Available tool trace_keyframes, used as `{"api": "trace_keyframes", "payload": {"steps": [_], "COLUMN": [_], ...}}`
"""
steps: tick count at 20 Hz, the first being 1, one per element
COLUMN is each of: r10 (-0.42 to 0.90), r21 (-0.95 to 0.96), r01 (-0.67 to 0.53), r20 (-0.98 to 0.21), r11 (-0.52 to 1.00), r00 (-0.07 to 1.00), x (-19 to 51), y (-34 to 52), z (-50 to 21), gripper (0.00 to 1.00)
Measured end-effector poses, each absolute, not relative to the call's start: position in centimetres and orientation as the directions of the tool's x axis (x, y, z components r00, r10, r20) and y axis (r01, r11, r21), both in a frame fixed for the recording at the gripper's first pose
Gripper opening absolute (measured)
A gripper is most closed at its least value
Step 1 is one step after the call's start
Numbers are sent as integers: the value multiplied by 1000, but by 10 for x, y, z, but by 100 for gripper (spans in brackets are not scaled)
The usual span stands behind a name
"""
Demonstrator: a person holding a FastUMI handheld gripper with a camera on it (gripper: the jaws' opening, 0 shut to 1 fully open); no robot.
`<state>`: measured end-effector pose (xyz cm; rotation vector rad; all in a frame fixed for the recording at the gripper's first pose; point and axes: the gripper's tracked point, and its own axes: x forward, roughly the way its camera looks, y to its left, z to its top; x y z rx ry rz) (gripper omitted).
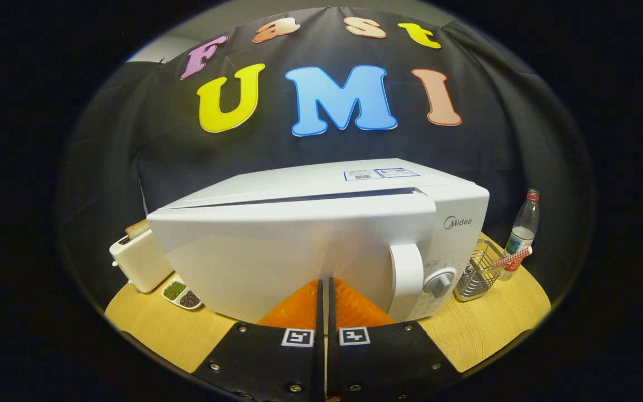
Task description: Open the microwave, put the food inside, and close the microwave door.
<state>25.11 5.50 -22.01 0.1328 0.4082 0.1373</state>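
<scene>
The tool [325,287], fingers nearly together, presses its tips against the slightly ajar microwave door [293,257].

The gripper view rides low over the table [176,335], facing the far wall, very near the microwave [299,251] door, fingers [299,307] closed together.

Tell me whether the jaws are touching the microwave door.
Touching. In the gripper view the gripper has its jaws shut together, and their tips press flat against the front of the microwave door, which stands slightly ajar from the microwave body.
</scene>
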Motion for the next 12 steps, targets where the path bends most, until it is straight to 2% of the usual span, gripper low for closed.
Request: {"api": "trace_keyframes", "payload": {"steps": [8,12], "r10": [137,145], "r21": [189,140], "r01": [-65,-101], "r20": [-393,-356], "r11": [980,985], "r00": [909,923], "x": [258,246], "y": [57,62], "z": [-219,-200], "gripper": [2,9]}}
